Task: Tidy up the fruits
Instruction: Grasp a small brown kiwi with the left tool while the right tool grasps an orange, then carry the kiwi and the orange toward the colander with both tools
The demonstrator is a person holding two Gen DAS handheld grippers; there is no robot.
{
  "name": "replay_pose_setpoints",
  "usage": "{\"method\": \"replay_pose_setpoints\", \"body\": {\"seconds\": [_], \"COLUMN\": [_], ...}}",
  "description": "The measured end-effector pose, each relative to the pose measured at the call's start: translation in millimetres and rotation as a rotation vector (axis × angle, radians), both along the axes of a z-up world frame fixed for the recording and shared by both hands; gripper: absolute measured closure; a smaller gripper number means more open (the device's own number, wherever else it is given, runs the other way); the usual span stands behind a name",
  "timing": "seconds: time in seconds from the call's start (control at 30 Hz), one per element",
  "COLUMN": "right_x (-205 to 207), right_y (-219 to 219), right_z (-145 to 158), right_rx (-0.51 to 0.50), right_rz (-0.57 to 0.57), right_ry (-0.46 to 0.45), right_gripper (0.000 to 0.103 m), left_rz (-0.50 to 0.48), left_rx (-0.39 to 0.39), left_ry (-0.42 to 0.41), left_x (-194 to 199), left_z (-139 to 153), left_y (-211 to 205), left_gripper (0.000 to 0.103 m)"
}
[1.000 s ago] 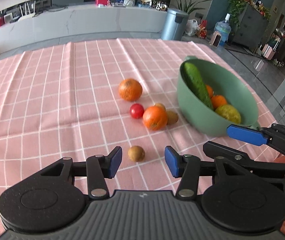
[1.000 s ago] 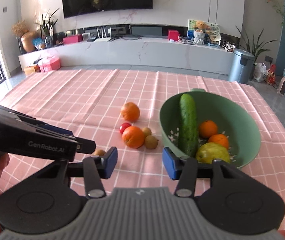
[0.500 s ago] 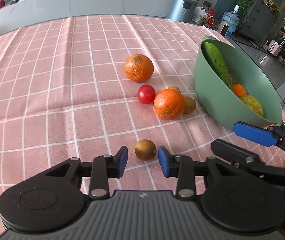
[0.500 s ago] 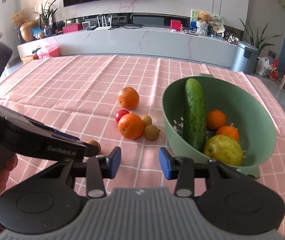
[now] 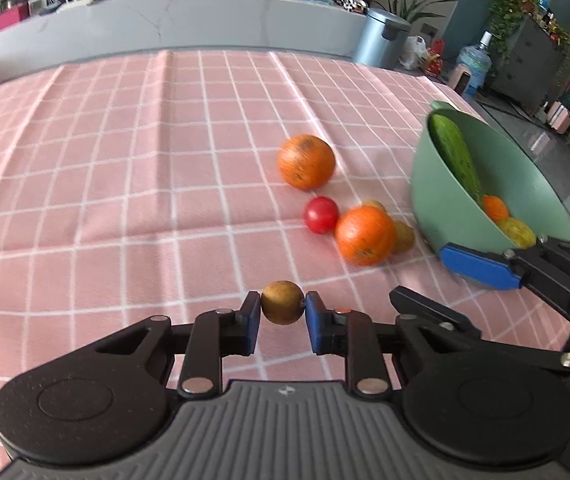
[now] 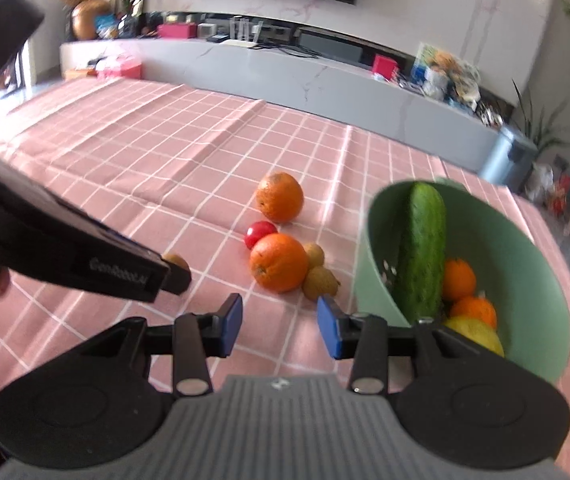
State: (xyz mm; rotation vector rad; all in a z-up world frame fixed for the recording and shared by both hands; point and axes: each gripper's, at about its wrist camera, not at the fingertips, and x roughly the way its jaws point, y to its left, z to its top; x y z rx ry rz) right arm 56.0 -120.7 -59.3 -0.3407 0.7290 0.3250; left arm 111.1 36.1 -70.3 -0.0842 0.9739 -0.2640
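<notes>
My left gripper (image 5: pixel 283 314) is shut on a small brown kiwi (image 5: pixel 282 302) down at the pink checked tablecloth (image 5: pixel 125 184). Beyond it lie two oranges (image 5: pixel 305 161) (image 5: pixel 364 234), a red tomato (image 5: pixel 321 215) and small brown fruits (image 5: pixel 403 236). A green bowl (image 5: pixel 441 200) to the right holds a cucumber (image 5: pixel 455 154), small oranges and a yellow-green fruit. My right gripper (image 6: pixel 280 325) stands open with nothing between its pads, short of the near orange (image 6: pixel 279 262) and a brown fruit (image 6: pixel 319 283). In the right wrist view the left gripper's arm (image 6: pixel 85 256) hides most of the kiwi (image 6: pixel 176 260).
The bowl (image 6: pixel 525 264) sits near the table's right edge. Behind the table runs a long grey counter (image 6: pixel 285 72) with a bin (image 5: pixel 383 40) at its end. A hand shows at the left border of the right wrist view.
The left gripper sank toward the kiwi and its jaws shut on it. The right gripper came lower and closer to the loose fruits, rolling a little, its jaws slightly narrower.
</notes>
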Motion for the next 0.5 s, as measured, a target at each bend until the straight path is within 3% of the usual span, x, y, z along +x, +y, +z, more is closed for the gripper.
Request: {"method": "replay_pose_setpoints", "body": {"seconds": [0.37,0.5], "right_x": [19,25], "right_y": [42,44], "right_z": [-26,-33], "right_rx": [-0.262,-0.294], "right_rz": [0.138,0.144], "right_ry": [-0.109,-0.116], "right_gripper": [0.064,0.057], "left_rz": [0.034,0.050], "left_rx": [-0.025,-0.039], "left_ry": [-0.003,0.010], "left_x": [5,7], "left_z": [-1,-3], "left_y": [13,17], "left_gripper": [0.077,0.077]}}
